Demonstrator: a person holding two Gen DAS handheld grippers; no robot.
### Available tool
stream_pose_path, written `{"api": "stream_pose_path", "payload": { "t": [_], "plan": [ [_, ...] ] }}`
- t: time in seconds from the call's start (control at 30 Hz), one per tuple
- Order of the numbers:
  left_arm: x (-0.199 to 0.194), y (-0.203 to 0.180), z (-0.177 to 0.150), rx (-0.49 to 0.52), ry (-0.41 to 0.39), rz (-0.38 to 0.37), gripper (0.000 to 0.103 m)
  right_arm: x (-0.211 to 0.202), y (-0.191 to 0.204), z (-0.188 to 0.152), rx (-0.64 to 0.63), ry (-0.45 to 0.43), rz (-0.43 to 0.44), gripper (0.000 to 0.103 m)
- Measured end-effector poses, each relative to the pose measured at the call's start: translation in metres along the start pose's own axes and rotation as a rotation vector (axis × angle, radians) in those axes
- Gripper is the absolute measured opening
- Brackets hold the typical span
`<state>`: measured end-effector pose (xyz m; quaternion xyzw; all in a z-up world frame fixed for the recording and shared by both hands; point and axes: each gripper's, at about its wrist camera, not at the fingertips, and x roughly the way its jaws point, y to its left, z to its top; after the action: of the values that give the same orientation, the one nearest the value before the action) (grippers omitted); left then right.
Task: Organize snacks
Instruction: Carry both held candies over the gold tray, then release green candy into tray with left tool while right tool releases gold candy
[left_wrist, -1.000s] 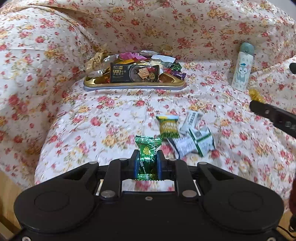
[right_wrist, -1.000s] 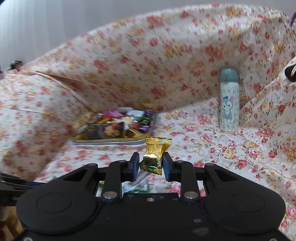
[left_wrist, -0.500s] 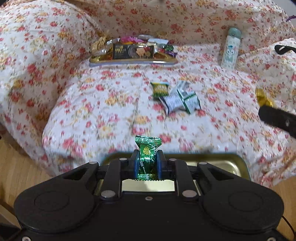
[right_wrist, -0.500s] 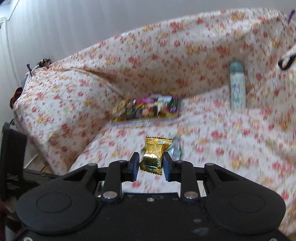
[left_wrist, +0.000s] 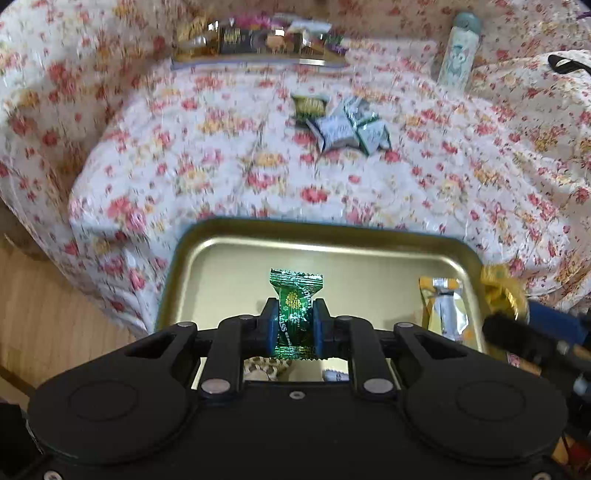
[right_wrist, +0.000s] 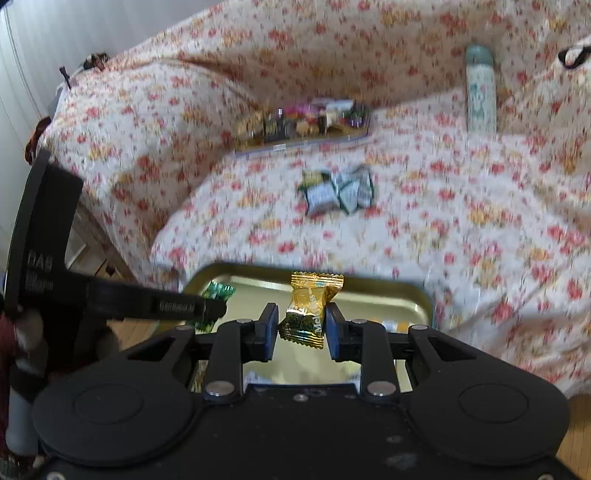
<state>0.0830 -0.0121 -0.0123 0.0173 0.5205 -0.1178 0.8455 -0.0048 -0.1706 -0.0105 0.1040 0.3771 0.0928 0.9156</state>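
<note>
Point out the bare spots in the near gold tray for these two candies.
Near tray: bare from its left wall across the middle to the far rim. Crowded along the right wall, beside the yellow-silver packet, and at the near edge under the left gripper.

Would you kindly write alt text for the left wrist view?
The left gripper pinches a green candy above a gold tray that already holds a yellow-and-silver packet. Beyond, a flowered sofa carries loose snack packets and a full tray.
</note>
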Motion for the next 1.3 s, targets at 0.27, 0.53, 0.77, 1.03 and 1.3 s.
{"api": "stream_pose_path", "payload": {
  "t": [0.27,0.53,0.77,1.03,1.3],
  "plan": [
    [0.03,0.003,0.006,-0.031,0.097,-0.015,0.025,0.018,-0.008,-0.016,0.042,0.122,0.015,0.029],
    [0.051,0.013,0.019,-0.053,0.138,0.026,0.025,0.031,-0.007,-0.019,0.056,0.175,0.021,0.029],
    [0.06,0.019,0.024,-0.044,0.138,0.053,0.026,0.038,-0.006,-0.017,0.056,0.193,0.017,0.029],
    [0.052,0.019,0.02,-0.047,0.123,0.045,0.03,0.045,-0.003,-0.019,0.028,0.226,0.025,0.029],
    [0.04,0.019,0.008,-0.049,0.087,0.079,0.03,0.051,-0.003,-0.02,-0.001,0.26,0.029,0.029]
  ]
}}
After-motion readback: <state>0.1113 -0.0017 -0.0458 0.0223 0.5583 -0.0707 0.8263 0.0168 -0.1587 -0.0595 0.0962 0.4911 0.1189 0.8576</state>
